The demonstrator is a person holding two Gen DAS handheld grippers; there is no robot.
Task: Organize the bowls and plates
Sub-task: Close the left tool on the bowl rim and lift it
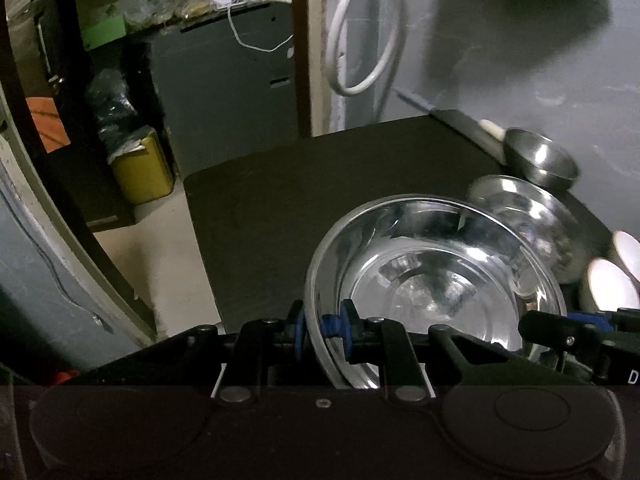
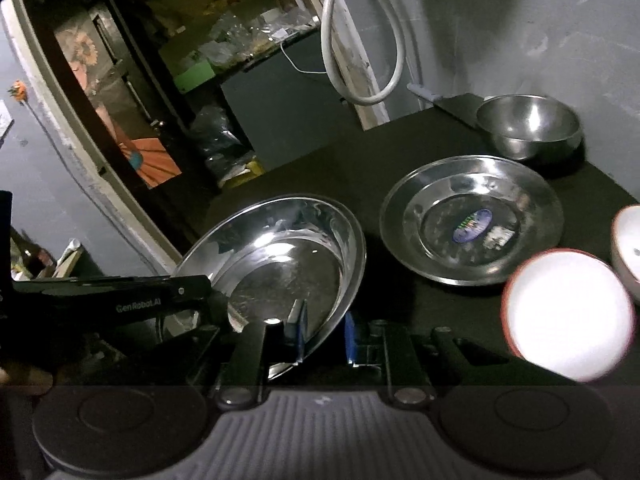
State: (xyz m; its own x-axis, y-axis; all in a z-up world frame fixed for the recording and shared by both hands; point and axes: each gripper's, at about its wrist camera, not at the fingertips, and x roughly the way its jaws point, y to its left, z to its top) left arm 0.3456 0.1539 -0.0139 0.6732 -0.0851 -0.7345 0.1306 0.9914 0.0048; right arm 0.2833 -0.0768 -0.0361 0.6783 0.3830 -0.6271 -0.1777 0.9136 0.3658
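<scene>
Bench (image 2: 360, 168), dark-topped, against grey wall (image 2: 520, 40); my left gripper (image 1: 322, 330) and right gripper (image 2: 322, 330) both clamped the steel plate (image 2: 280, 256) near its front edge.

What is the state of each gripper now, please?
Left gripper: closed on the rim of the steel plate.
Right gripper: closed on the rim of the same plate.

Readable marks, as you see them:

1. "GenRobot.AI" in pale letters on the black body of your left gripper (image 2: 120, 304), right wrist view.
2. A single white "D" at the frame edge on your right gripper (image 1: 580, 332), left wrist view; any further letters are cut off.
3. Blue oval sticker (image 2: 472, 226) inside the flat steel plate (image 2: 472, 184): print too small to read.
</scene>
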